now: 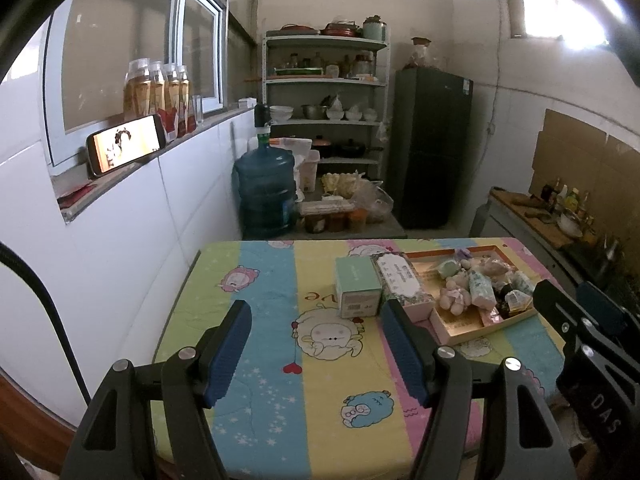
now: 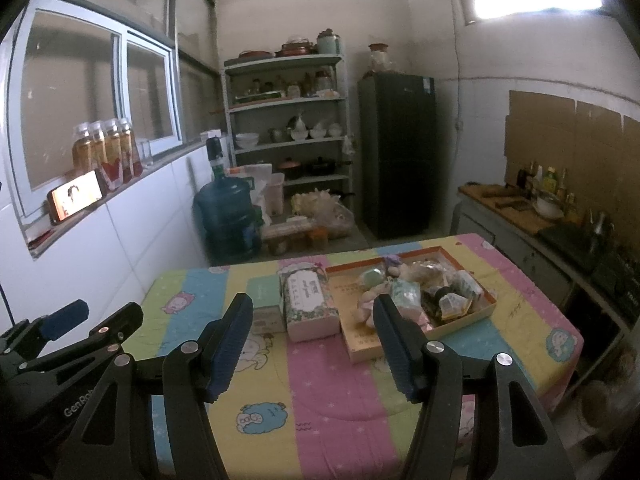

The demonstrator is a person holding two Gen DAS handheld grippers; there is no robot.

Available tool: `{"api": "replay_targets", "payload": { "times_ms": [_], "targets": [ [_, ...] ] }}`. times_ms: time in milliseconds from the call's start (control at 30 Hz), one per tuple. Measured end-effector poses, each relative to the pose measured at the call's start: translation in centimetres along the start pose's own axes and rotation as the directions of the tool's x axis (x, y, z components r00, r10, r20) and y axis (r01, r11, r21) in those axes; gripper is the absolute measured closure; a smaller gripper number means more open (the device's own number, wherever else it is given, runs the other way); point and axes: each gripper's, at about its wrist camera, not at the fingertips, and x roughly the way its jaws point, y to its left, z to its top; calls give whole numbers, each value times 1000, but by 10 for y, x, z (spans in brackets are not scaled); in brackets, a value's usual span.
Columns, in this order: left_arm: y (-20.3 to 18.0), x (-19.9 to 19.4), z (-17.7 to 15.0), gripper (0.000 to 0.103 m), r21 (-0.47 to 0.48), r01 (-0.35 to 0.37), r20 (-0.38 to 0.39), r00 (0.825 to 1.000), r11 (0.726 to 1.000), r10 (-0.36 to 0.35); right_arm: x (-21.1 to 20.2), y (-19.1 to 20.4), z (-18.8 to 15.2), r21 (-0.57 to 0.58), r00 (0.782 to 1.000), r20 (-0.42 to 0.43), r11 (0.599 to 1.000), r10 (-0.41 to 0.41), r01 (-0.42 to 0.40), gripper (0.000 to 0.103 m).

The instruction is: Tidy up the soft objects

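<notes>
Beside the tray (image 1: 460, 330) stand two boxes (image 1: 358, 286) — both hand-held grippers (image 1: 316, 332) gape, empty.

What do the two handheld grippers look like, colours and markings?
Both match: black angular frames with triangular cutouts and silver pivot bolts, each with two fingers faced in ribbed dark blue pads. The left gripper shows white "GenRob..." lettering in the right wrist view; the right gripper shows "DAS" in the left wrist view. A black cable runs at the left edge. No hands or sleeves visible.
</notes>
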Motion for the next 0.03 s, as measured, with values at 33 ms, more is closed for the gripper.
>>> {"api": "replay_targets", "payload": {
  "times_ms": [33],
  "targets": [
    [0,1,0,35,0,0,0,1000,1000,0,0,0,0,0,1000,0,1000,0,0,38]
  ]
}}
